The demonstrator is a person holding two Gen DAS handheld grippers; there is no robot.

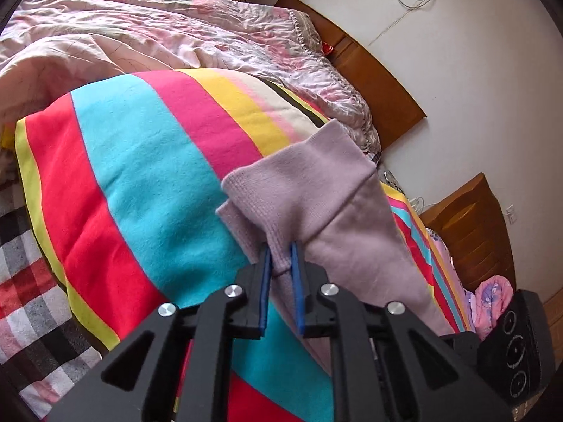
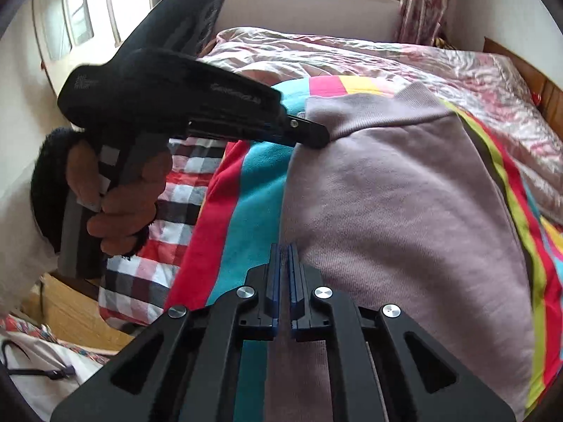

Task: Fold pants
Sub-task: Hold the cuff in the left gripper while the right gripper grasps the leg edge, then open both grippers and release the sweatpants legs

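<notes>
Lilac pants (image 1: 316, 190) lie on a striped blanket (image 1: 140, 176), with the ribbed waistband at the far end. In the left wrist view, my left gripper (image 1: 280, 253) has a bunch of the waistband between its blue pads, and the cloth draws in toward them. The right wrist view shows that same left gripper (image 2: 322, 137) at the waistband corner, held by a hand (image 2: 123, 204). My right gripper (image 2: 284, 248) is shut at the near left edge of the pants (image 2: 404, 211), where the edge runs in between its pads.
A crumpled pink quilt (image 1: 140, 42) covers the far side of the bed, and a checked sheet (image 2: 169, 190) shows at its near edge. A wooden headboard (image 1: 373, 70) and a nightstand (image 1: 475, 225) stand by the wall. A cardboard box (image 2: 77, 309) sits on the floor.
</notes>
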